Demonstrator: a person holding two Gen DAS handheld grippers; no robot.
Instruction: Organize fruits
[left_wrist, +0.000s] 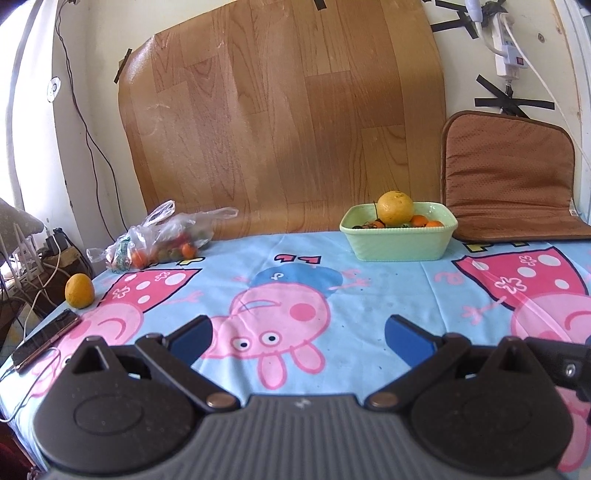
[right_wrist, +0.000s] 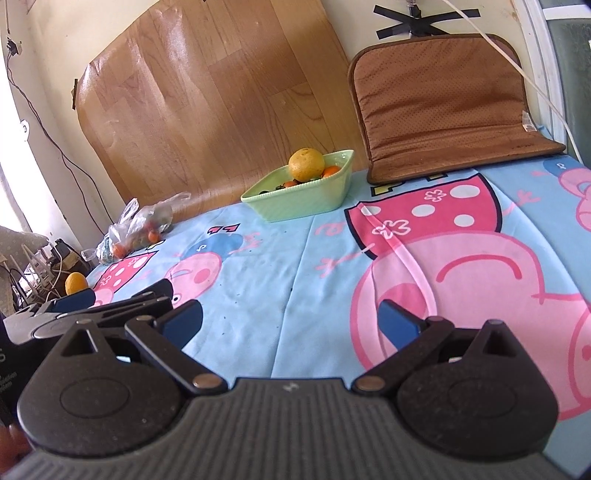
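Bag (left_wrist: 159, 236) left; dish (left_wrist: 399, 236) right; orange (left_wrist: 397, 207) seemingly inside.

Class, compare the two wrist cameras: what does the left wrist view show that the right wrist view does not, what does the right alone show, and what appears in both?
Only the left wrist view shows the phone at the table's left edge and the power strip on the wall.

Only the right wrist view shows both grippers at once: the right gripper, open, and the left gripper beside it.

Both show the green dish holding a large orange, the plastic bag of small fruit, the loose orange, and the brown cushion.
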